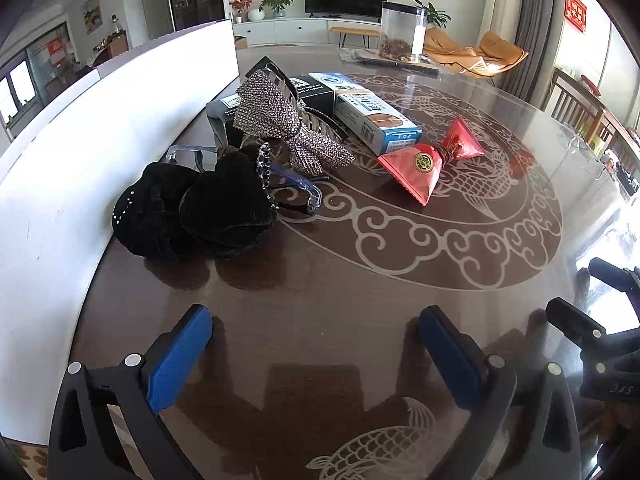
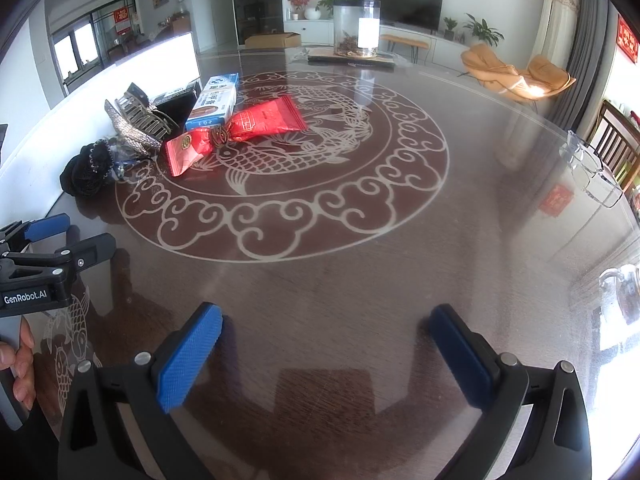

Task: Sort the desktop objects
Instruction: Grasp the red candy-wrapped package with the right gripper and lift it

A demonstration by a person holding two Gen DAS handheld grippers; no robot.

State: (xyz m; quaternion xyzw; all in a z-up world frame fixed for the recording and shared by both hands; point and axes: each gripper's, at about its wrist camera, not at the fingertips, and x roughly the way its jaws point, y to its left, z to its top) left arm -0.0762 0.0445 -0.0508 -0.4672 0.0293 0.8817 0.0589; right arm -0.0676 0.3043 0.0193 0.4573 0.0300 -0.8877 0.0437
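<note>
The cluttered objects, nearest among them the black velvet hair bow (image 1: 192, 212), are found ahead and left of the spread, empty left gripper (image 1: 316, 356), farther from the equally spread right gripper (image 2: 326, 356) on the dark patterned tabletop (image 1: 360, 300)

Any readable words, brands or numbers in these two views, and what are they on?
"GenRobot.AI": side of the left gripper.
"DAS": partial letters on the right gripper body.
Blue-white box: print too blurred.
Black box: text too small.
Red packet: emblem unreadable.
</note>
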